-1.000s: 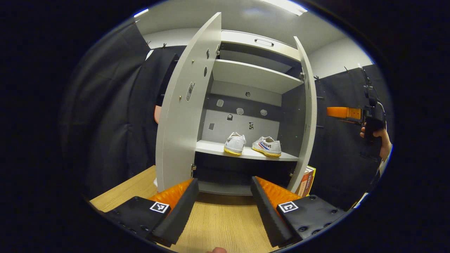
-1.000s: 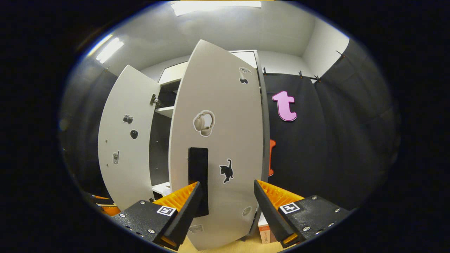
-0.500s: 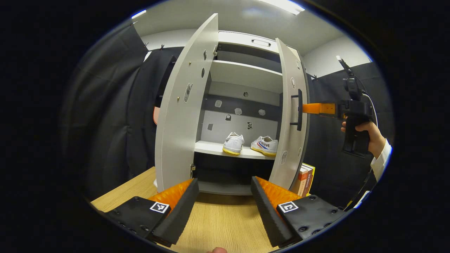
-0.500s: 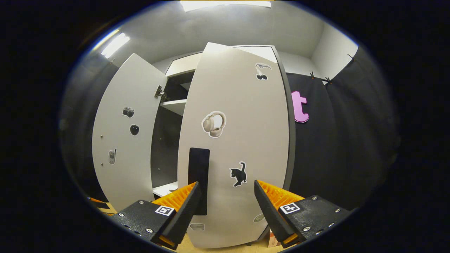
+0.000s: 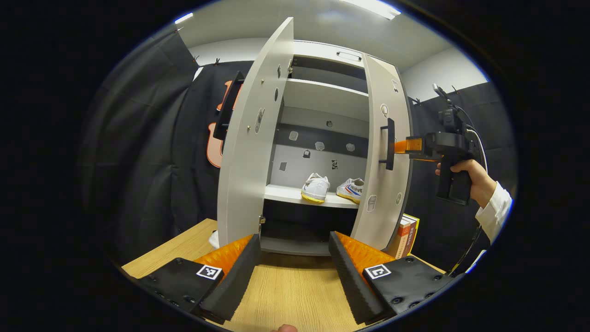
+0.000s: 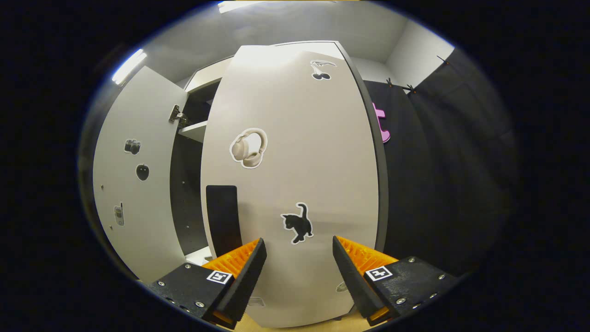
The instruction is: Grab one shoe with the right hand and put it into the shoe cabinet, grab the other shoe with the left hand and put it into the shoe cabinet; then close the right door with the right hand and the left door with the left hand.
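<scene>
Both white sneakers sit side by side on the middle shelf [image 5: 286,195] of the shoe cabinet [image 5: 322,60]: the left sneaker [image 5: 316,188] toe-out with its yellow sole showing, the right sneaker [image 5: 352,189] just beside it and now partly hidden behind the edge of the right door [image 5: 382,175]. Compared with a second ago, that door has swung well inward. In the left gripper view it was edge-on then; now its outer face and black handle [image 5: 388,144] show, and the opening between the two doors is narrower. The right gripper [image 5: 403,146], held in a hand [image 5: 470,177] with a white sleeve, has its tips at the door face just beside the handle; in the right gripper view its fingers [image 6: 251,269] stand apart with nothing between them, close against the door's front, where the headphone sticker [image 6: 249,147] and cat sticker [image 6: 297,223] have grown larger and the handle has slid to the left. The left door [image 5: 249,152] remains wide open. The left gripper [image 5: 292,272] hovers over the wooden table [image 5: 286,295] in front of the cabinet, fingers spread and empty, much as before. Books [image 5: 405,235] stand just right of the cabinet base.
</scene>
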`<state>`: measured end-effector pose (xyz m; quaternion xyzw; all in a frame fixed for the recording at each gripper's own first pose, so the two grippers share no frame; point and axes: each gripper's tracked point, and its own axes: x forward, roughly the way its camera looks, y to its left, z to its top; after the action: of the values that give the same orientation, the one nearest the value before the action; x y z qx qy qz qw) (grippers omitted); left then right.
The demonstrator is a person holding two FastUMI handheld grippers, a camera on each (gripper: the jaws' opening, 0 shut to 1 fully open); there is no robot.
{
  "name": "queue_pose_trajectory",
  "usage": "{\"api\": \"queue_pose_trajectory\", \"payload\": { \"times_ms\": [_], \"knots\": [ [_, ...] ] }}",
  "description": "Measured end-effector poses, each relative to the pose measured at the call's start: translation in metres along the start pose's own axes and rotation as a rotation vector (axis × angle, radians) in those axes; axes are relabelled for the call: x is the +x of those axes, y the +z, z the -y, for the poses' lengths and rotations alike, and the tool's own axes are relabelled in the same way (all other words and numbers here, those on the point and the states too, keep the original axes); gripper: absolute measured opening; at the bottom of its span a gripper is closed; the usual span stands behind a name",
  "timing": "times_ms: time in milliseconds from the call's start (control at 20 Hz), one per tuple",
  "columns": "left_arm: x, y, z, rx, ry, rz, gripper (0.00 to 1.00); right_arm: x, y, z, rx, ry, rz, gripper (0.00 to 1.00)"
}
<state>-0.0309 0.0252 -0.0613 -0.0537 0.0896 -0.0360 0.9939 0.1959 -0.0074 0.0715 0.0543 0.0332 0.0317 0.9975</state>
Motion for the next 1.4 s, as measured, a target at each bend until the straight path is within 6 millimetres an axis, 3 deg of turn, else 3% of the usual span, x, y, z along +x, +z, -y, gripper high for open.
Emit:
{"api": "queue_pose_trajectory", "payload": {
  "times_ms": [250, 700, 850, 1050, 1150, 1400],
  "knots": [
    [0.007, -0.001, -0.010, 0.000, 0.013, -0.002, 0.99, -0.015, 0.006, -0.018, -0.011, 0.037, 0.031, 0.91],
    [0.015, -0.001, -0.004, -0.009, -0.016, -0.001, 0.96, 0.017, 0.001, -0.036, -0.092, 0.041, 0.020, 0.91],
    [0.015, 0.001, -0.004, -0.018, -0.014, 0.000, 0.96, 0.017, 0.002, -0.046, -0.120, 0.052, 0.032, 0.91],
    [0.013, 0.014, -0.009, -0.031, 0.001, 0.018, 0.96, 0.013, 0.002, -0.043, -0.128, 0.037, 0.036, 0.92],
    [0.009, 0.027, -0.016, -0.037, 0.022, 0.032, 0.96, 0.001, 0.003, -0.040, -0.119, 0.030, 0.043, 0.92],
    [0.001, 0.071, -0.056, -0.038, 0.111, 0.073, 1.00, -0.066, -0.007, -0.021, -0.141, -0.014, 0.065, 0.92]
  ]
}}
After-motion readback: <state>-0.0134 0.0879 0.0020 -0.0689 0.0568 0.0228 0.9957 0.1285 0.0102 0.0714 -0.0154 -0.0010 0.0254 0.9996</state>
